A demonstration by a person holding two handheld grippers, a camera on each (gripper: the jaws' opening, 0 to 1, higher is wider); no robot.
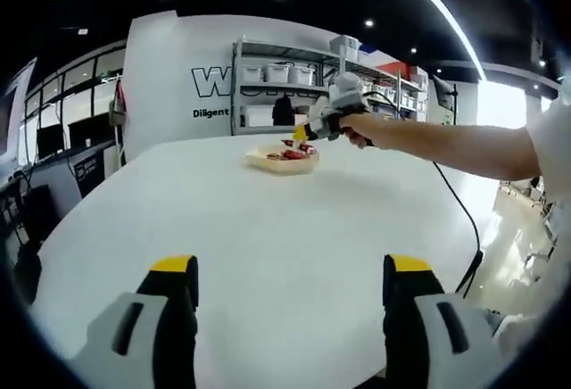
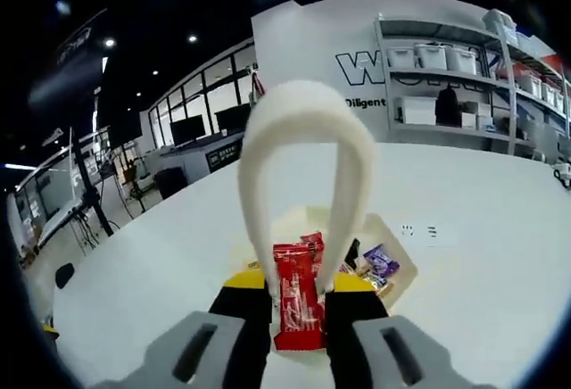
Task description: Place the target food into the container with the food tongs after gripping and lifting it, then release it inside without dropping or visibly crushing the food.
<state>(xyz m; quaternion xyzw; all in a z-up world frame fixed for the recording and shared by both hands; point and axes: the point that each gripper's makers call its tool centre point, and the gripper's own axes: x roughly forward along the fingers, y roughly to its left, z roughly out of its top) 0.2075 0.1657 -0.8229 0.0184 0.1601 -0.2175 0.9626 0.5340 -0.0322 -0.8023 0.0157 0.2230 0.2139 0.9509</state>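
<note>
1 red snack packet (image 2: 297, 298) hangs pinched in the white food tongs (image 2: 308, 161), right between the right gripper's (image 2: 299, 304) 2 jaws, which squeeze the tongs. It is over 1 tan tray (image 2: 397, 260) with about 3 more snacks. The left gripper (image 1: 290, 286) is wide open over the white table (image 1: 268, 219).

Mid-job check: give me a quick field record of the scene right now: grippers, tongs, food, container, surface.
left gripper: open, empty, low over the white table
right gripper: shut on the white tongs, over the container
tongs: arms pinch a red snack packet
container: shallow pale tray on the table, holding a purple packet and other wrapped snacks
packet state: held above the tray, not released
background: shelving with bins
</note>
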